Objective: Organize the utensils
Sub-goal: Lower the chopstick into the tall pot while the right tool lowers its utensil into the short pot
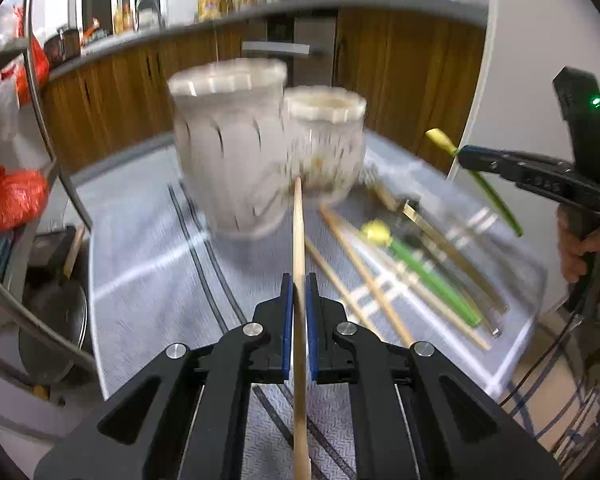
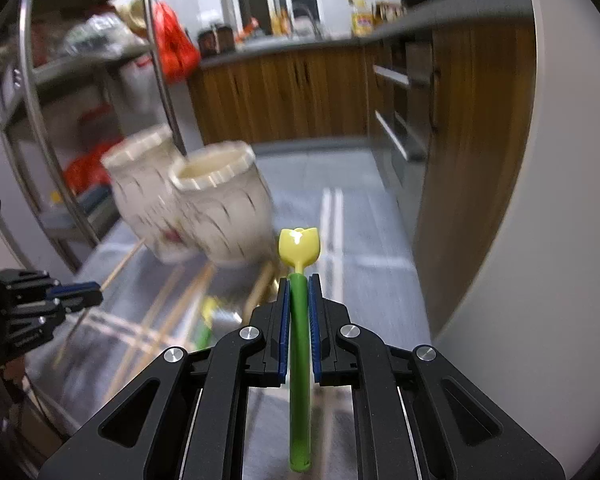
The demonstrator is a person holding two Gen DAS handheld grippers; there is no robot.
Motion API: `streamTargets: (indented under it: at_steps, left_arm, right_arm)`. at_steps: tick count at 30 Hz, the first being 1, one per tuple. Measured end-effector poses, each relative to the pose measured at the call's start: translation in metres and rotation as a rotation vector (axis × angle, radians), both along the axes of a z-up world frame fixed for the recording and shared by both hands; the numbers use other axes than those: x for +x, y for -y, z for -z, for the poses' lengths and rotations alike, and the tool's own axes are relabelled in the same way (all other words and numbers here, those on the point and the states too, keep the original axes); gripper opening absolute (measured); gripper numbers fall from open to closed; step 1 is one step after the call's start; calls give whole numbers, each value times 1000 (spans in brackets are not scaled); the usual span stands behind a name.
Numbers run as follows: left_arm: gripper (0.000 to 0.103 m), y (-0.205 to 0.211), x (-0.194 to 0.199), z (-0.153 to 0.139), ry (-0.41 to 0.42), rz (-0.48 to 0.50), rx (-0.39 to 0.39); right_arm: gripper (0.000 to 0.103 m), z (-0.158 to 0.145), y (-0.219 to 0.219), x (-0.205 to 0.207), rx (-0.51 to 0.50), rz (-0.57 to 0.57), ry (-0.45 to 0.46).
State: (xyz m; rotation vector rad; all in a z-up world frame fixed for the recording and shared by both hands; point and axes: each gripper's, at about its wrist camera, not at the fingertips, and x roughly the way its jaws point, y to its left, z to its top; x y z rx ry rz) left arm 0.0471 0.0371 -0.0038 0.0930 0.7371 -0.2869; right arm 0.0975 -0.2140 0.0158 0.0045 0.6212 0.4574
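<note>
My left gripper (image 1: 299, 284) is shut on a wooden chopstick (image 1: 298, 240) that points toward two white ribbed holders, a large one (image 1: 230, 144) and a smaller one (image 1: 326, 140). My right gripper (image 2: 299, 284) is shut on a green utensil with a yellow tulip-shaped end (image 2: 299, 246), held above the table right of the holders (image 2: 220, 212). It also shows in the left wrist view (image 1: 462, 154). More wooden chopsticks (image 1: 364, 276), another green tulip utensil (image 1: 428, 272) and gold-coloured utensils (image 1: 456, 256) lie on the table.
The table has a grey cloth with stripes (image 1: 152, 232). A metal rack (image 2: 40, 80) with red bags (image 2: 174, 44) stands at the left. Wooden kitchen cabinets (image 2: 284, 92) lie behind. A white wall (image 2: 560, 200) is at the right.
</note>
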Motion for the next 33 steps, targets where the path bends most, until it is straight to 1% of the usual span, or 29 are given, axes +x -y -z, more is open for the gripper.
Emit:
streamTargets:
  at_steps: [3,7,11,14,16,18,20,22,25,28,30,33]
  left_arm:
    - [6,-4,-2,-27,76,0,-40]
    - [6,-12,5,-69,152,13,-136]
    - [6,-27,39,-113,230,-9,-239]
    - [6,-36,75,-130,266,-39,-312]
    - [6,-40,97,-133,276,-72,-323]
    - [6,-41,121,-129,280,-108,-334]
    - [6,-39,138,-122,299,-149,-328]
    - [6,-36,144,-118,323,-178,-307]
    - [6,-26,153,-110,383,-220,-250]
    - [6,-19,156,-102,416,-227,-214]
    - [6,-15,153,-99,437,-227,-205]
    - [6,-14,158,-101,429,-210,-227]
  right_arm:
    - [10,-24,-11,4,38,-21,72]
    - [10,-50,-34,26,78,-46,119]
    - [10,-72,-52,57,190,-66,131]
    - [10,-77,-63,85,300,-72,116]
    - [10,-75,-68,100,338,-58,113]
    - [10,-68,-73,113,359,-31,114]
    - [10,-64,-76,122,364,-8,120]
    - [10,-52,-81,131,349,25,129]
    - [10,-43,-86,135,321,59,164]
    - [10,-35,-95,135,271,79,205]
    - [10,-32,-101,133,235,83,230]
    - [10,-32,-103,131,230,81,245]
